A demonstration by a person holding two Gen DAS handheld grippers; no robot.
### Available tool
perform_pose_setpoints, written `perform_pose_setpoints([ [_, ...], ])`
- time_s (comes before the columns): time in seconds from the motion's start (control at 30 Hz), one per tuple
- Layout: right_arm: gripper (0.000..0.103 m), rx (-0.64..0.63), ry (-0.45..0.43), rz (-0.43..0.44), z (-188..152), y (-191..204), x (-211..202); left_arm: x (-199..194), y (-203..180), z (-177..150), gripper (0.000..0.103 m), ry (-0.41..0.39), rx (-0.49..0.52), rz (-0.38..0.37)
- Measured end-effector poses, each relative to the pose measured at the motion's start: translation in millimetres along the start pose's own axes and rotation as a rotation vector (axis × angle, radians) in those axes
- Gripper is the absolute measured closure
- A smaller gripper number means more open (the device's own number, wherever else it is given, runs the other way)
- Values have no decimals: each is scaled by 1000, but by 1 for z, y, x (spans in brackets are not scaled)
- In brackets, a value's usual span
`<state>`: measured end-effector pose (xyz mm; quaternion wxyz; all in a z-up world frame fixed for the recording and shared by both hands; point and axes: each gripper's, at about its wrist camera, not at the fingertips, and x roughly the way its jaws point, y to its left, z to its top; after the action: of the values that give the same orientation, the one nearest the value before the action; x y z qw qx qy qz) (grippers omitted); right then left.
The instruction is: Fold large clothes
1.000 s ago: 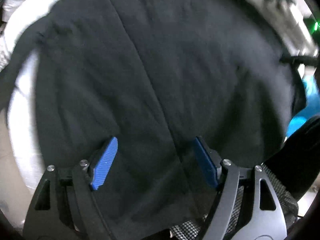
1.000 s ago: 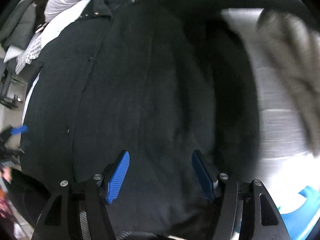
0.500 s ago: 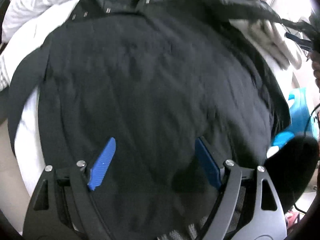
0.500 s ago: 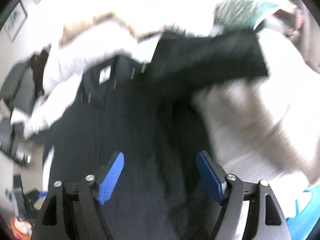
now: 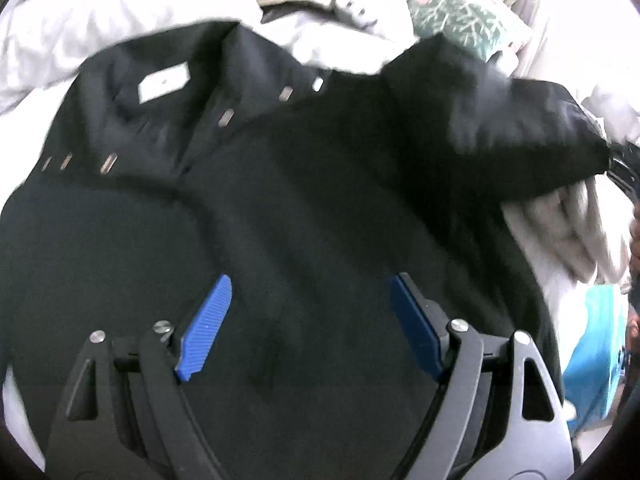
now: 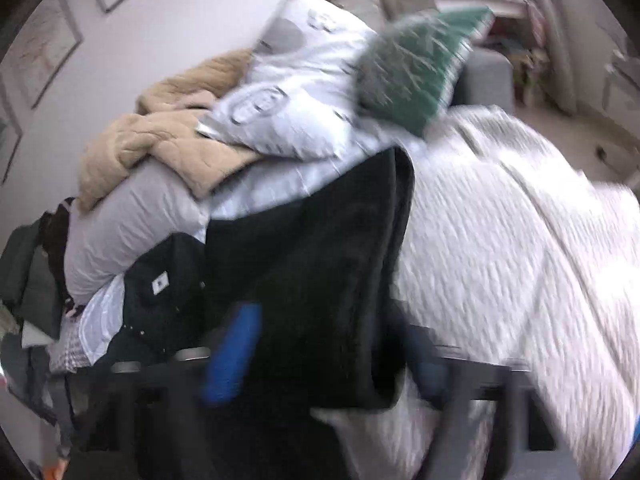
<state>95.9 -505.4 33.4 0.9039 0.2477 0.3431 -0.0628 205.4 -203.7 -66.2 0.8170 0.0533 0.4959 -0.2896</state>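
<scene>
A large black coat (image 5: pixel 304 208) lies spread on the bed, with its collar, a white label (image 5: pixel 163 85) and metal snaps at the far end. My left gripper (image 5: pixel 310 320) is open above the coat's body, with nothing between its blue pads. The coat's right sleeve (image 5: pixel 512 128) stretches out to the right. In the right wrist view that sleeve (image 6: pixel 320 264) lies between the fingers of my right gripper (image 6: pixel 332 356), whose jaws stand wide apart. The view is blurred.
A white quilted bedspread (image 6: pixel 500 248) covers the bed to the right. Pillows, a tan blanket (image 6: pixel 160 140) and a green cushion (image 6: pixel 416 68) are piled at the head. A turquoise object (image 5: pixel 596 348) is beside the bed at the right.
Both grippers have moved up the coat from the hem toward the collar end. The right gripper swung to the right sleeve, which now lies between its fingers.
</scene>
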Motion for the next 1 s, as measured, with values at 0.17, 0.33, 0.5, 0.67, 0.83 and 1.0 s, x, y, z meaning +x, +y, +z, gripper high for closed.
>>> perform_pose_setpoints([
  [0.17, 94, -63, -114, 10, 34, 0, -38, 51, -11, 53, 62, -70, -61, -87],
  [0.33, 95, -61, -252, -20, 72, -10, -100, 98, -31, 85, 96, -84, -138, -238],
  [0.5, 95, -65, -265, 4, 94, -4, -116, 143, -71, 100, 100, -86, -159, -339],
  [0.67, 95, -141, -237, 62, 93, 39, -99, 153, -79, 107, 101, -58, -180, -292],
  [0.83, 95, -224, -233, 173, 100, 100, -97, 127, -63, 93, 42, -15, -137, -250],
  [1.0, 95, -334, -177, 246, 94, 173, -80, 71, -23, 74, 33, -39, -112, -223],
])
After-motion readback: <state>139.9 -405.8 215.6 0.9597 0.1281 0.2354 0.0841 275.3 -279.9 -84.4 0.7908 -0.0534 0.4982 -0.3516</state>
